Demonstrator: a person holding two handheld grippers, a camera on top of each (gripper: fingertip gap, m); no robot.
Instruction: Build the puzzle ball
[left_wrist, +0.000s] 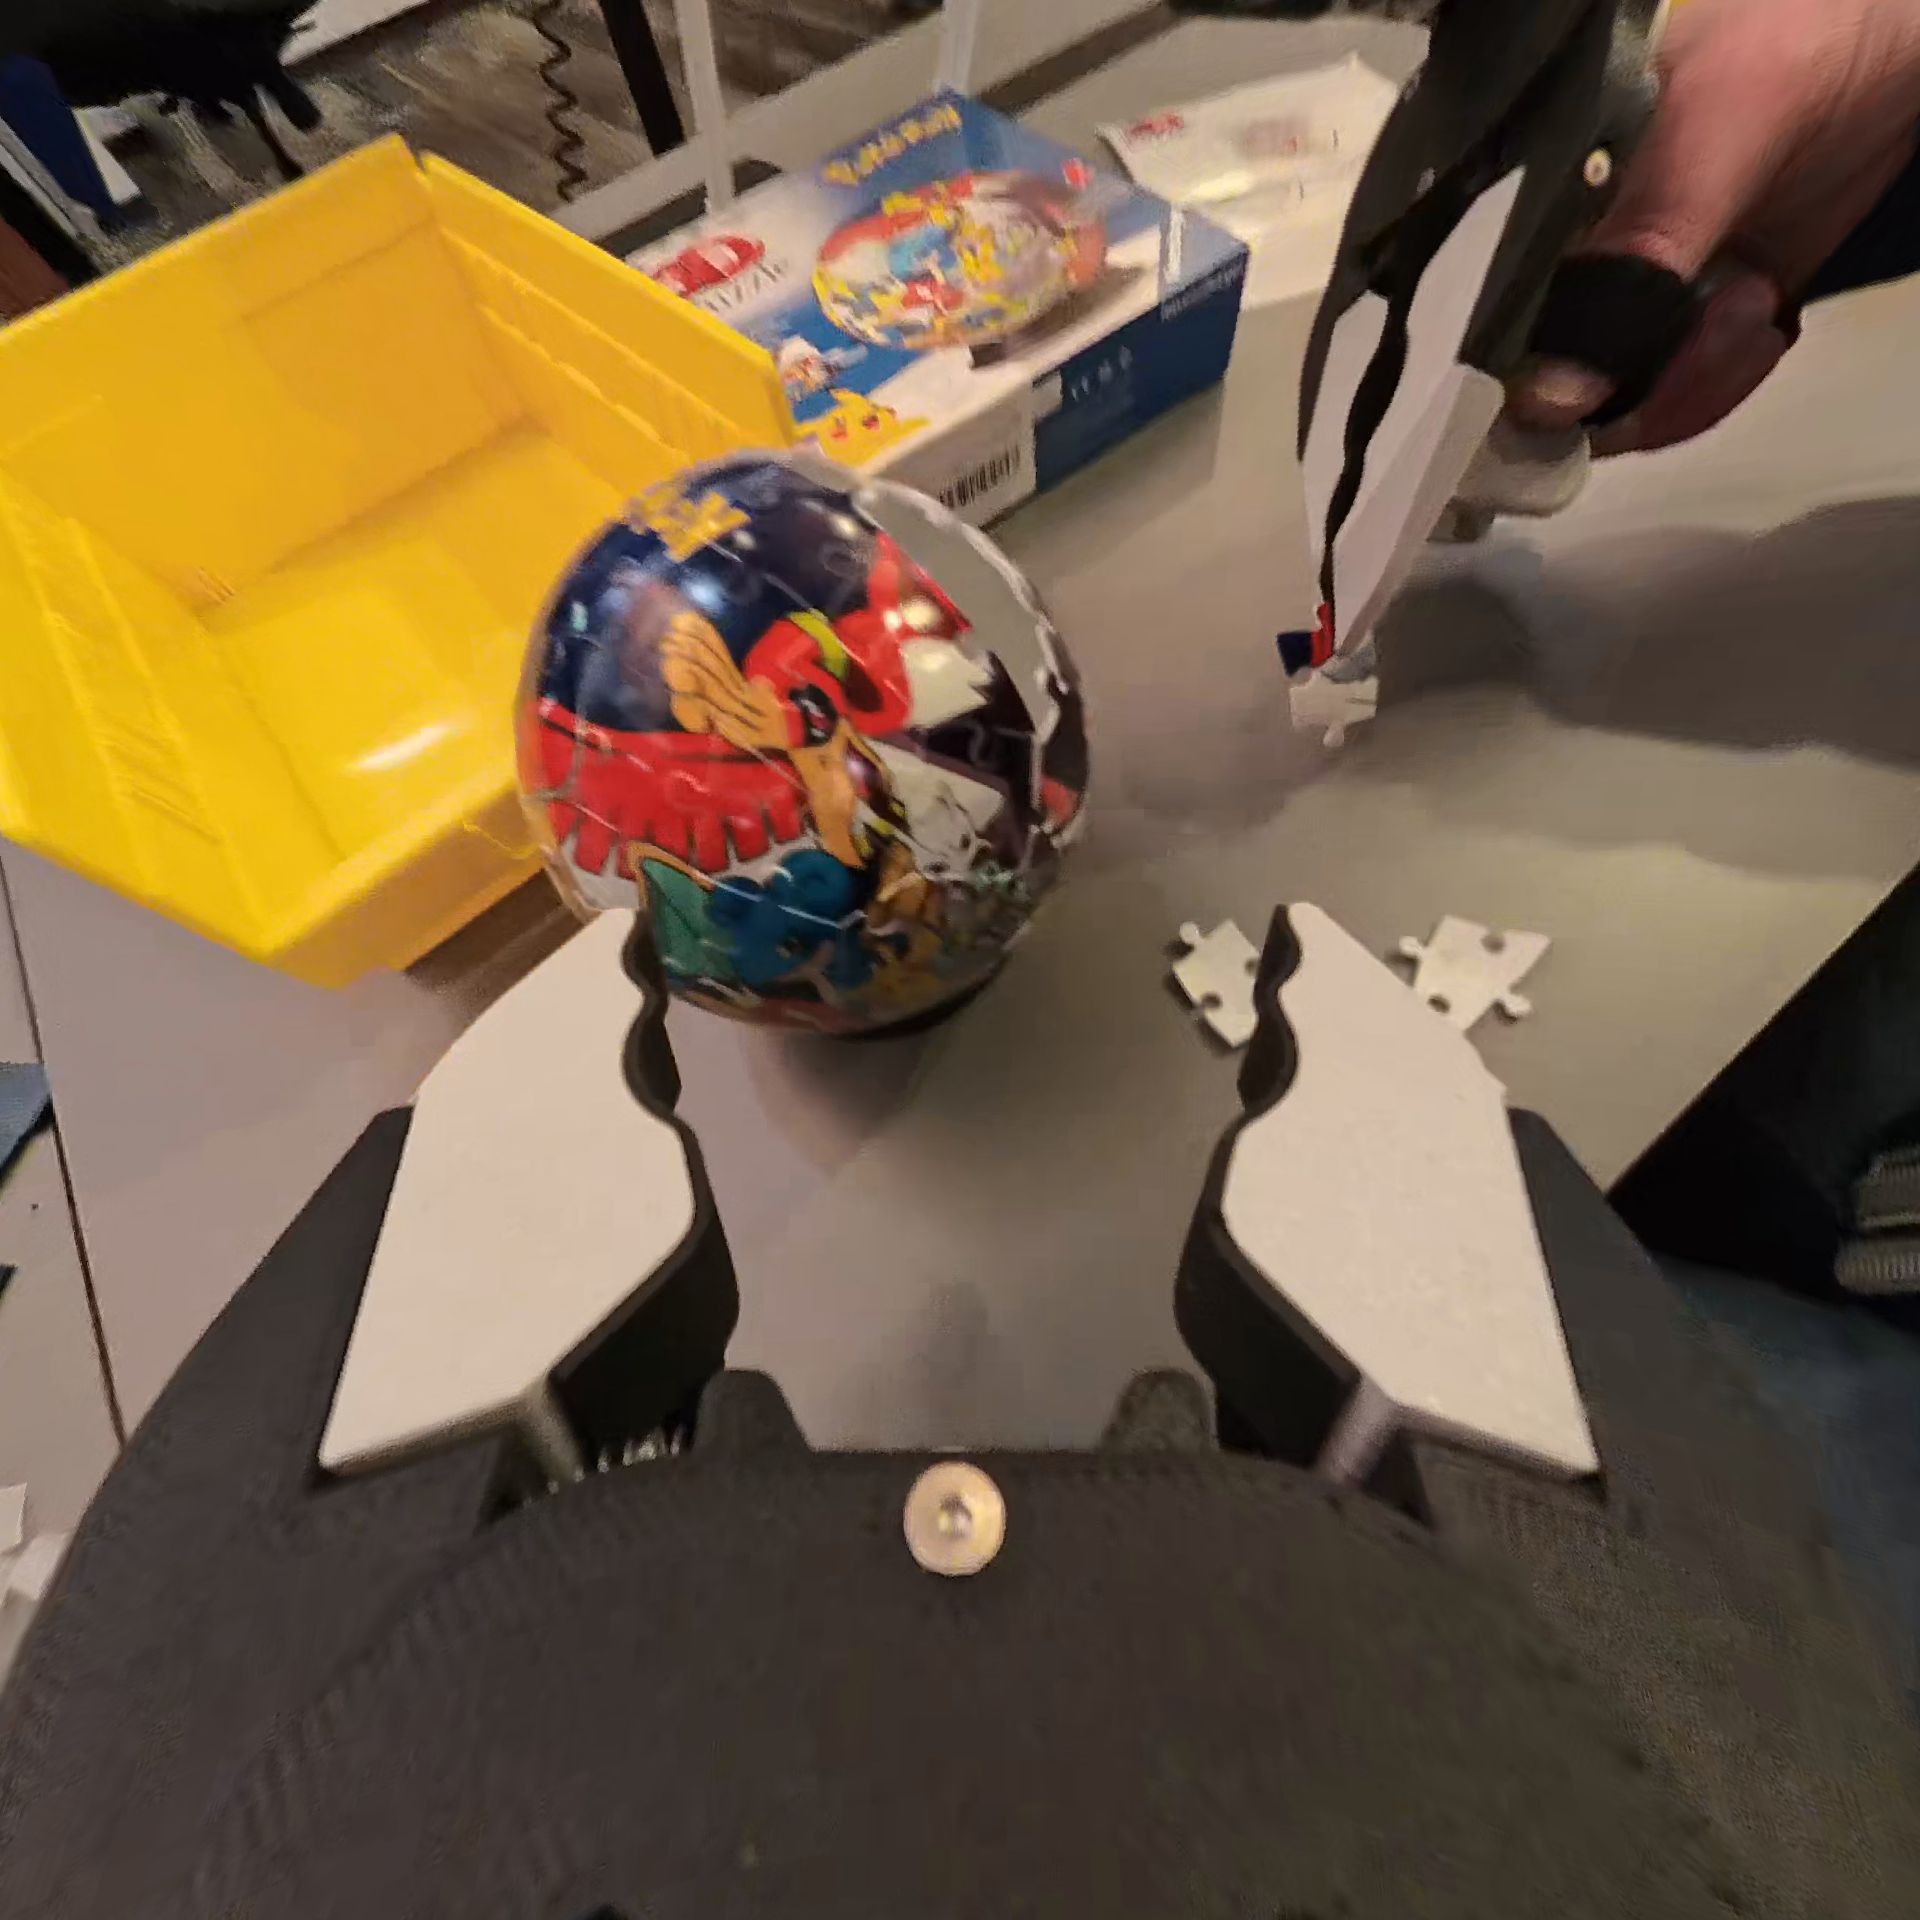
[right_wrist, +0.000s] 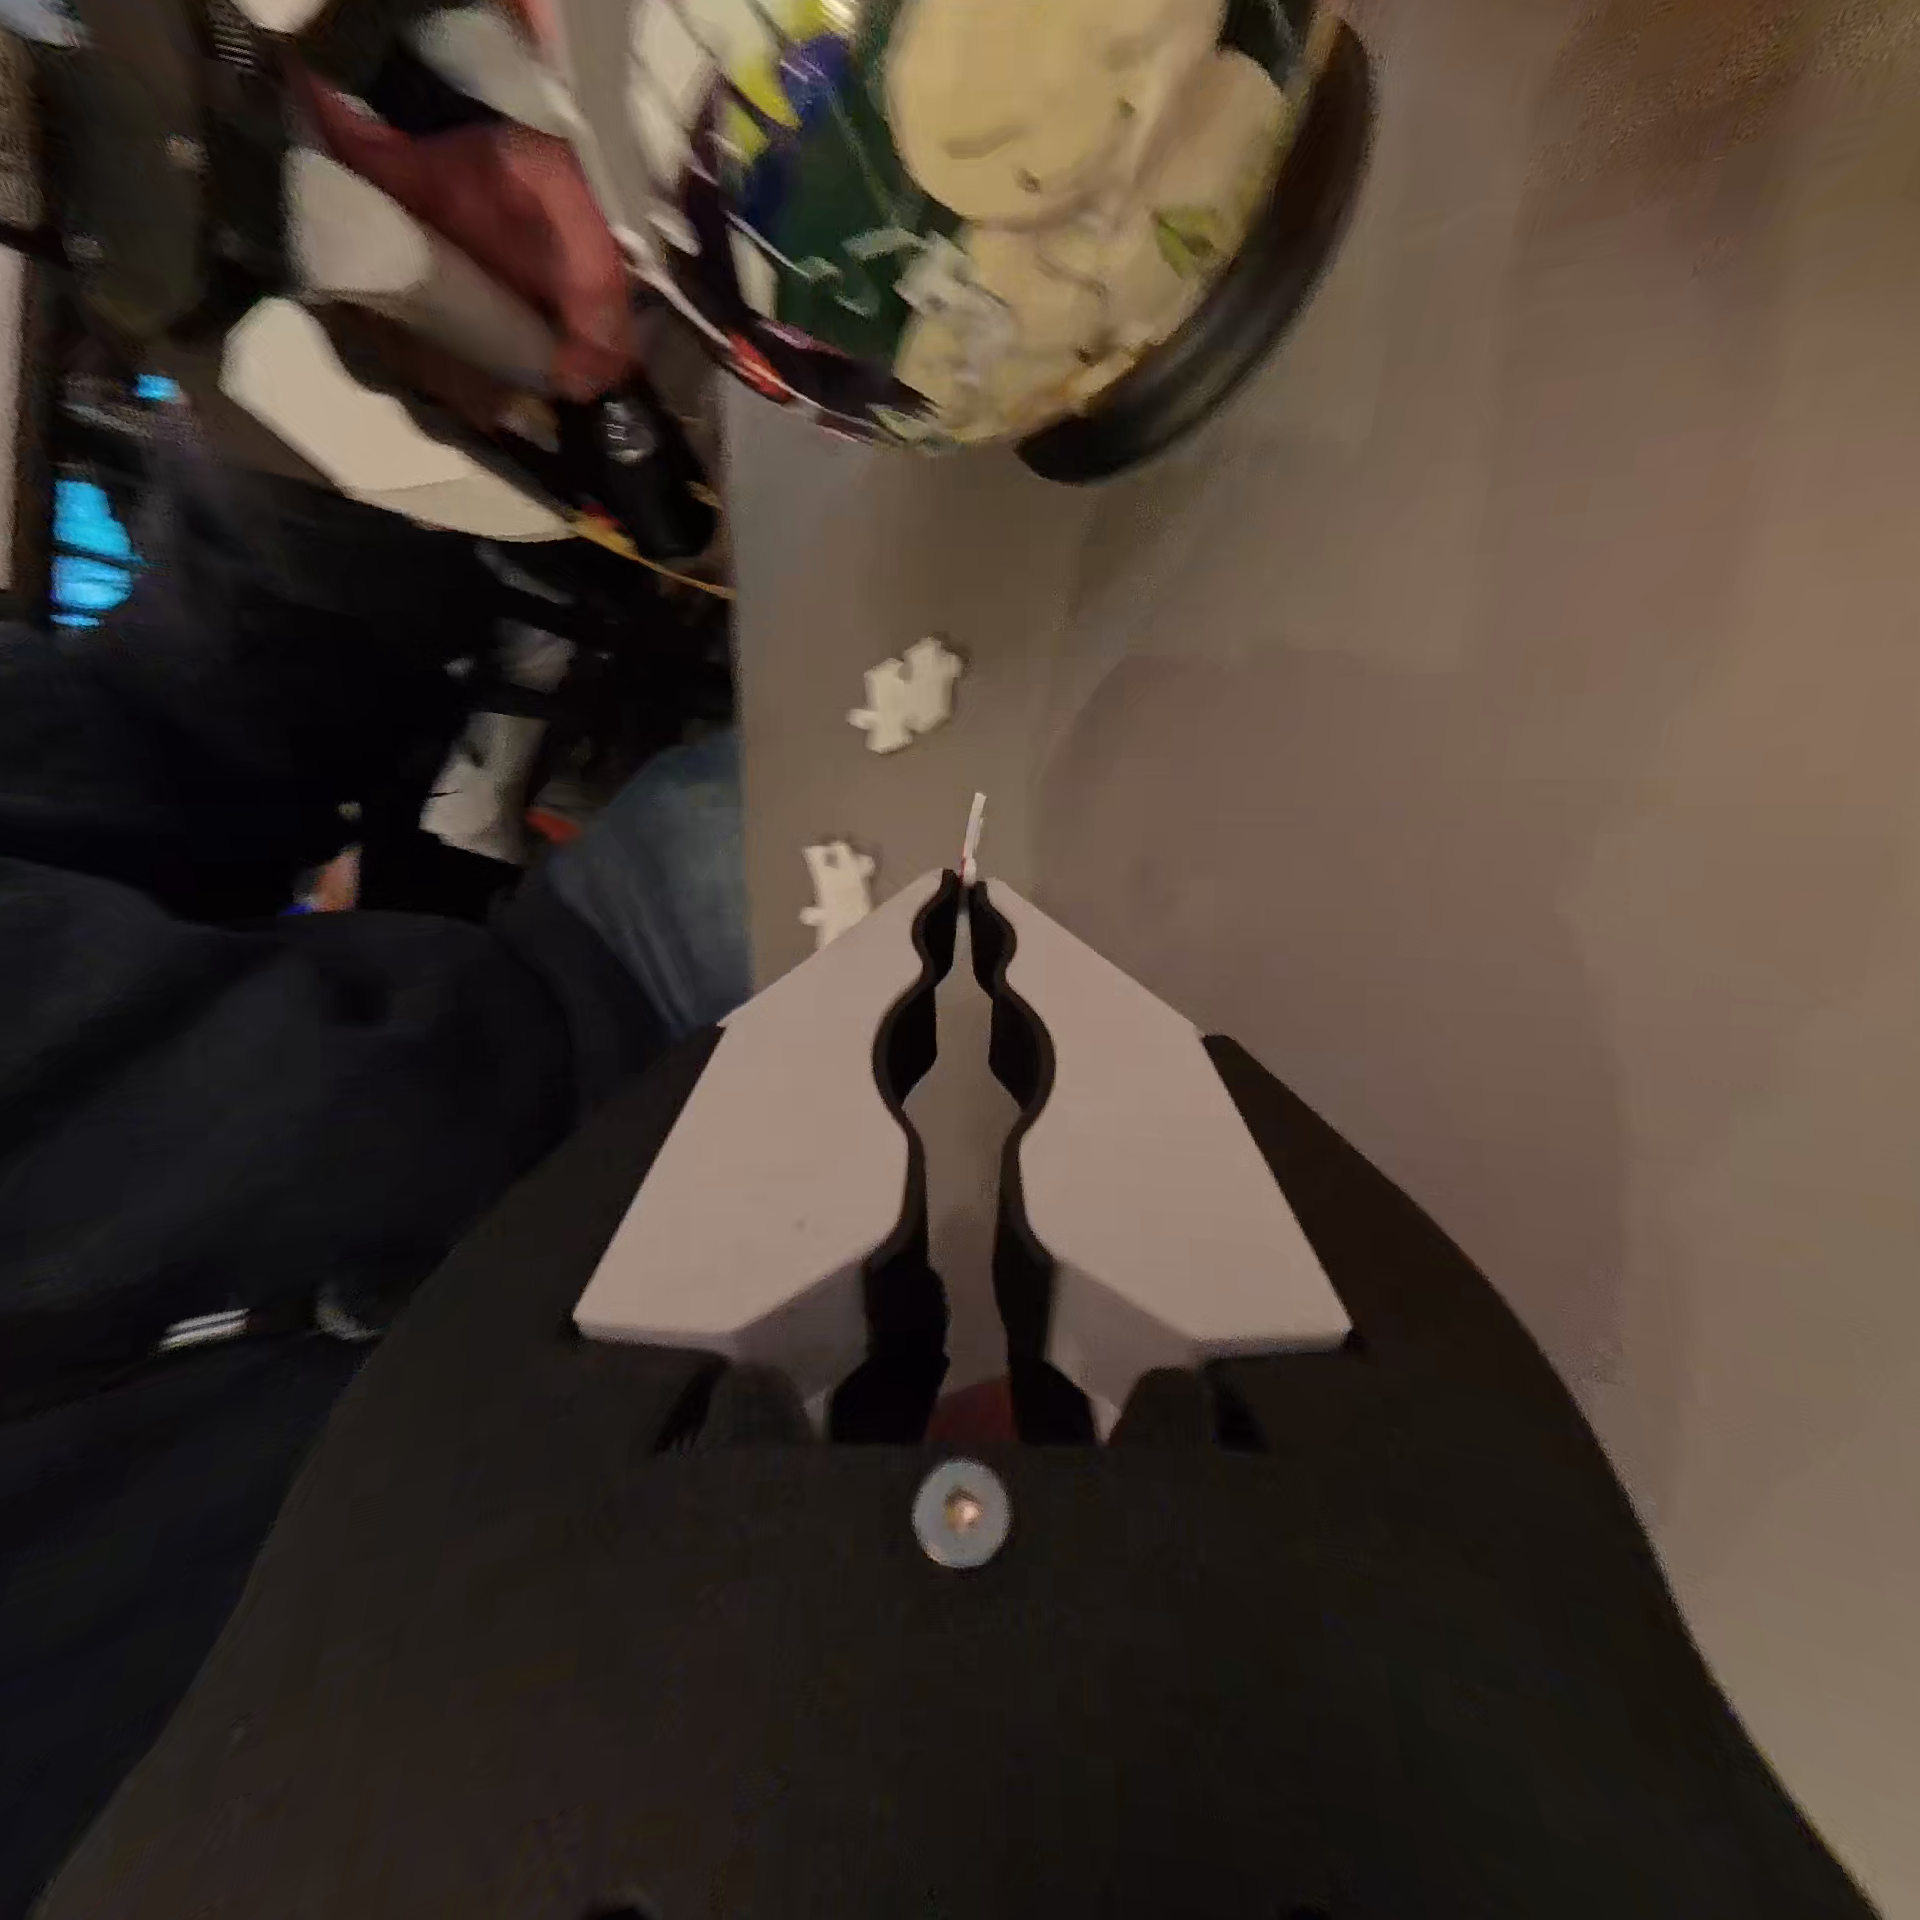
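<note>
Fingers of the left gripper are standing wide apart with nothing between them, the left fingertip just at the lower left edge of the puzzle ball. That ball is sitting on a dark ring base on the grey table, near the middle of the left wrist view. Most of its shell is showing glossy cartoon artwork in red, orange, dark blue and teal; toward its upper right, pieces are missing and the pale inside of the shell is showing through a jagged-edged gap.

Far right, a hand is holding the right gripper angled steeply downward, its fingers pinched together on a puzzle piece, white with a little red and blue near the grip, hanging close above the table. In the right wrist view that piece is appearing edge-on as a thin white sliver.

Two loose puzzle pieces are lying white side up on the table to the right of the ball, near the left gripper's right finger.

Left of the ball a yellow plastic bin is resting, and behind it the blue puzzle box is bearing a picture of the finished ball, printed lettering and a barcode.
</note>
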